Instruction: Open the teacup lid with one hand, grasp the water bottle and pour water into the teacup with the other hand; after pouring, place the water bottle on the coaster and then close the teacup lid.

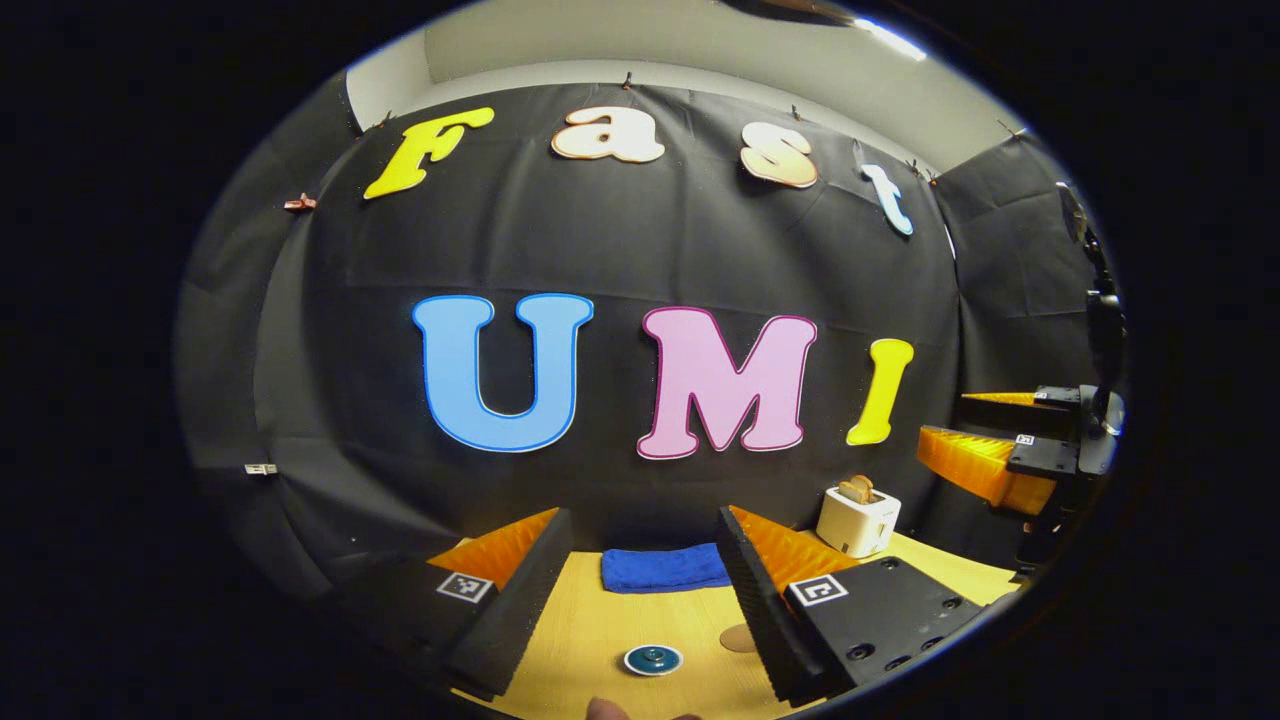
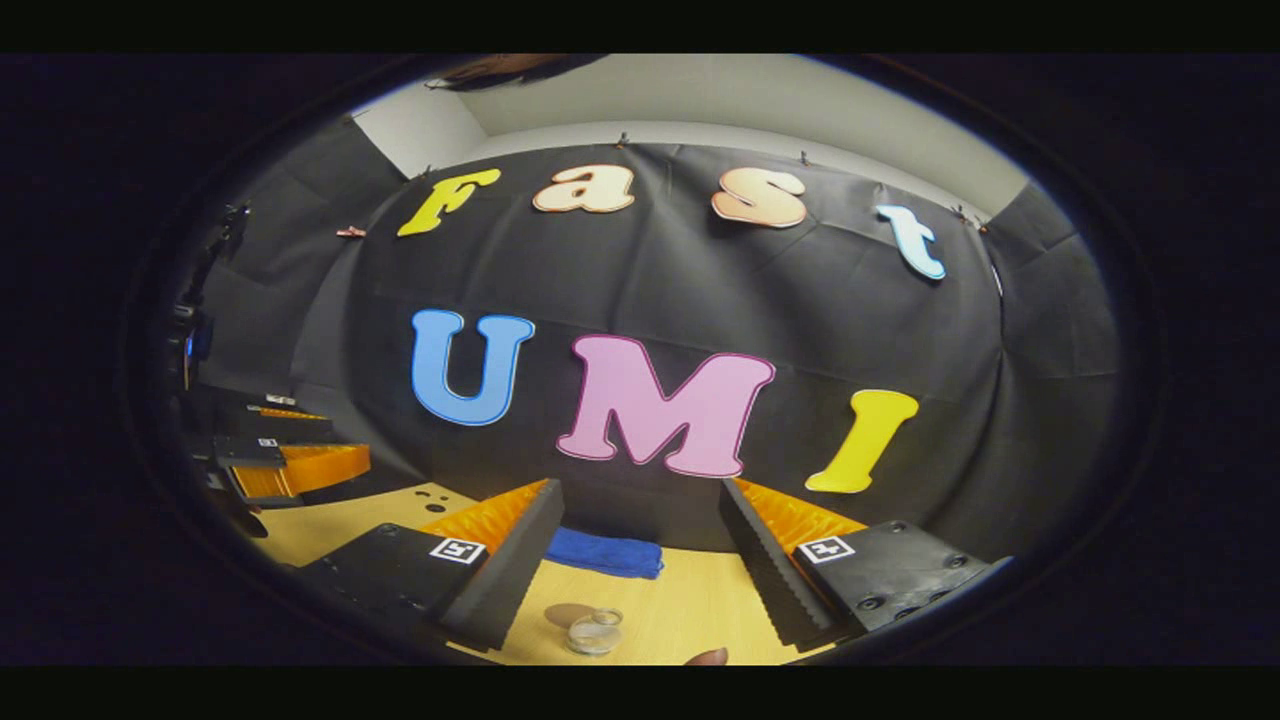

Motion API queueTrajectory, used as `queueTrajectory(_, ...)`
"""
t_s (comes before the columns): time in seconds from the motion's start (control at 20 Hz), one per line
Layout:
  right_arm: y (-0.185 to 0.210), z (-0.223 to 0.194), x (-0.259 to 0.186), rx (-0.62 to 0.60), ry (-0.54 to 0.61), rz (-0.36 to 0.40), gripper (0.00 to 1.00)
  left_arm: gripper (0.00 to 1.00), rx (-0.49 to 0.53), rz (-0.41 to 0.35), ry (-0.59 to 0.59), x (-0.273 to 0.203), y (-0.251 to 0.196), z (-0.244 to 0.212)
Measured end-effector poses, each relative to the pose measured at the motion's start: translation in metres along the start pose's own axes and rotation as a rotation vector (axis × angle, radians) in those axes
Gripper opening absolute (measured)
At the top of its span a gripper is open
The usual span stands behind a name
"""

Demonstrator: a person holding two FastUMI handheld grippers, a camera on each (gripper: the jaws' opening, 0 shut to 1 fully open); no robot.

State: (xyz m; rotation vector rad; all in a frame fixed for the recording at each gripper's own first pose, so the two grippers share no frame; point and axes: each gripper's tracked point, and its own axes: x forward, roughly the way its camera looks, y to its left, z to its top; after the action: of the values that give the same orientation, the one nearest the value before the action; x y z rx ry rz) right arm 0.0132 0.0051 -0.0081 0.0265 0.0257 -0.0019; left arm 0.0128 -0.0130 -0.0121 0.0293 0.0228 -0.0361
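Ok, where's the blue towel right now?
The blue towel lies folded at the far edge of the table, against the booth wall, seen between the open fingers in both gripper views, left of the white toaster.

- A staged recording booth, not a lived-in room: black cloth (image 1: pixel 640 260) hangs as a backdrop, clipped along its top edge beneath a plain pale wall (image 1: pixel 700 50) and ceiling.
- A light wooden table (image 1: pixel 590 630) stands before the cloth, set with a few household props: a white toaster (image 1: pixel 857 520) holding a slice of bread, a folded blue cloth (image 1: pixel 664 568) and a small round coaster (image 1: pixel 738 638).
- Handheld gripper rigs bearing square printed markers (image 1: pixel 818 589) mark it as a data-collection set-up; a dark stand (image 1: pixel 1100 300) rises at the booth's side.
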Motion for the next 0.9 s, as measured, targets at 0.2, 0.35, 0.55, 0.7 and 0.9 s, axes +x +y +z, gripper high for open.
queueTrajectory(0.2, 0.001, -0.015, 0.005, 0.019, 0.021, -0.008, 0.96, 0.92, 0.001, -0.023, 0.014, 0.008, -0.008, -0.024)
queueTrajectory(0.35, 0.002, -0.027, 0.003, 0.042, 0.019, -0.018, 0.97, 0.92, 0.001, -0.043, 0.023, 0.023, -0.014, -0.065)
queueTrajectory(0.55, -0.002, -0.048, 0.007, 0.040, 0.038, -0.033, 0.96, 0.92, 0.008, -0.055, 0.073, 0.052, -0.019, -0.146)
queueTrajectory(0.7, -0.003, -0.059, 0.009, 0.052, 0.060, -0.042, 0.96, 0.92, 0.030, -0.046, 0.143, 0.073, -0.017, -0.217)
queueTrajectory(0.9, -0.004, -0.080, 0.007, 0.042, 0.099, -0.045, 0.97, 0.90, 0.045, -0.030, 0.274, 0.091, -0.014, -0.302)
